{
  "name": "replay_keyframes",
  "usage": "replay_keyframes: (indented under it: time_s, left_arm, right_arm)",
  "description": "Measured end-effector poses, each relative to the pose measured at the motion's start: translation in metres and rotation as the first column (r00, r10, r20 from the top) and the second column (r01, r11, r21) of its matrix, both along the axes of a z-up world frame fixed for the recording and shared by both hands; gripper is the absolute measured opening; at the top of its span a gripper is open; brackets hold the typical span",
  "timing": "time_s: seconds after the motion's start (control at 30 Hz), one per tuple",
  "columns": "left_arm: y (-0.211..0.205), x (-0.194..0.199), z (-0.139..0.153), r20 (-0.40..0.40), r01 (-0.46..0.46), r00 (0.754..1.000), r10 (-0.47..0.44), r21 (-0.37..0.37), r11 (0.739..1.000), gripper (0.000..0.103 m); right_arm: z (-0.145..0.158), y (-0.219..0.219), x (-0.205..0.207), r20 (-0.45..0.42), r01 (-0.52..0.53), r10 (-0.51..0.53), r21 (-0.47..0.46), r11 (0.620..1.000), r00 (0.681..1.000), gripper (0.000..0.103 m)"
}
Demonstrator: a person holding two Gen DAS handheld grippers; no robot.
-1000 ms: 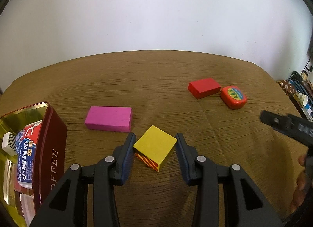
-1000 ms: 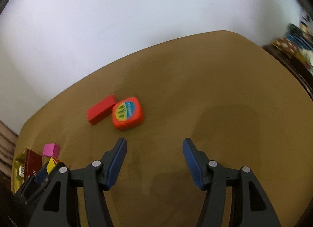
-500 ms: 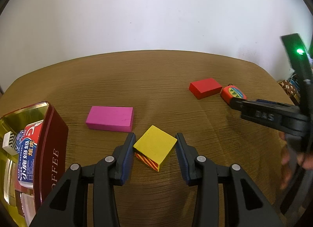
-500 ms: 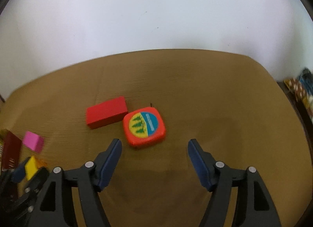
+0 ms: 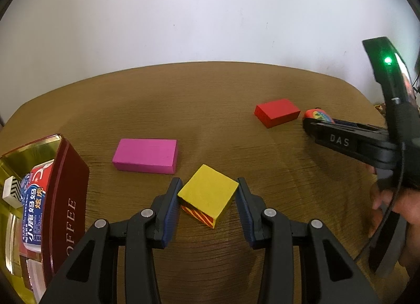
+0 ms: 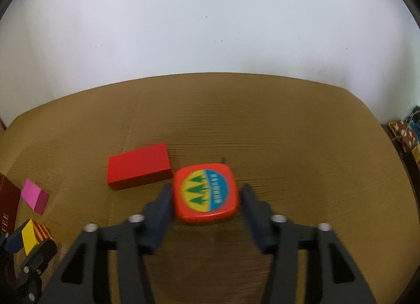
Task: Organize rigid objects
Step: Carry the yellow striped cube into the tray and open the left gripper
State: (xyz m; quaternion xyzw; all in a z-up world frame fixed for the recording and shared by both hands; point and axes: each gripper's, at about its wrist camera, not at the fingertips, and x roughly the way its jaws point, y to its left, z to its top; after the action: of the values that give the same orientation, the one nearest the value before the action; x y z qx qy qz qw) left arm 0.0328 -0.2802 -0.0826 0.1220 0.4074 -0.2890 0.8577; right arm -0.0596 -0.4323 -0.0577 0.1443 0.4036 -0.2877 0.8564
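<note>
My left gripper [image 5: 208,191] is shut on a yellow block [image 5: 207,195] with red stripes on its side, its pads pinching two opposite corners low over the table. The orange-red tape measure [image 6: 206,193] with a yellow and blue label lies between the jaws of my right gripper [image 6: 206,196]. Those jaws are closing, and both pads meet its sides; this part of the view is blurred. A red block [image 6: 139,166] lies just left of the tape measure. Beyond the left gripper lies a pink block [image 5: 145,155].
A dark red coffee tin [image 5: 67,193] stands open at the left edge, holding a printed packet [image 5: 32,212] and a small black-and-white item. The brown table [image 6: 288,133] ends at a white wall behind. Clutter sits off the table's right edge [image 6: 407,133]. A hand [image 5: 391,212] holds the right gripper.
The right gripper swung toward the tape measure, levelled out and narrowed its jaws from wide apart onto the case. The left gripper and yellow block have not moved.
</note>
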Motion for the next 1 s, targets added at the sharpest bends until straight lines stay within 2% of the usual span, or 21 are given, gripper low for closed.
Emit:
replay_keyframes:
  time_s: [0.37,0.53,0.7,0.8,1.0]
  left_arm:
    - [-0.003,0.001,0.001,0.008,-0.015,1.000,0.015,0.003,1.000,0.037]
    - [0.004,-0.001,0.005,0.024,-0.043,0.999,0.044,-0.036,0.998,0.037]
    - [0.011,-0.009,0.011,0.052,-0.044,0.998,0.047,-0.073,0.996,0.037]
    - [0.020,-0.010,0.012,0.025,-0.053,0.998,0.056,-0.099,0.994,0.037]
    - [0.044,-0.024,0.019,-0.011,-0.062,0.998,0.061,-0.148,0.987,0.037]
  right_arm:
    - [0.007,0.038,-0.052,0.047,0.037,-0.040,0.052,0.998,0.998,0.048]
    - [0.007,0.065,-0.084,0.100,0.103,-0.114,0.107,0.989,0.988,0.048]
    - [0.012,0.077,-0.091,0.124,0.124,-0.135,0.087,0.988,0.983,0.048]
    - [0.011,0.079,-0.084,0.109,0.132,-0.138,0.055,0.990,0.984,0.048]
    - [0.009,0.075,-0.091,0.095,0.139,-0.148,0.092,0.986,0.984,0.048]
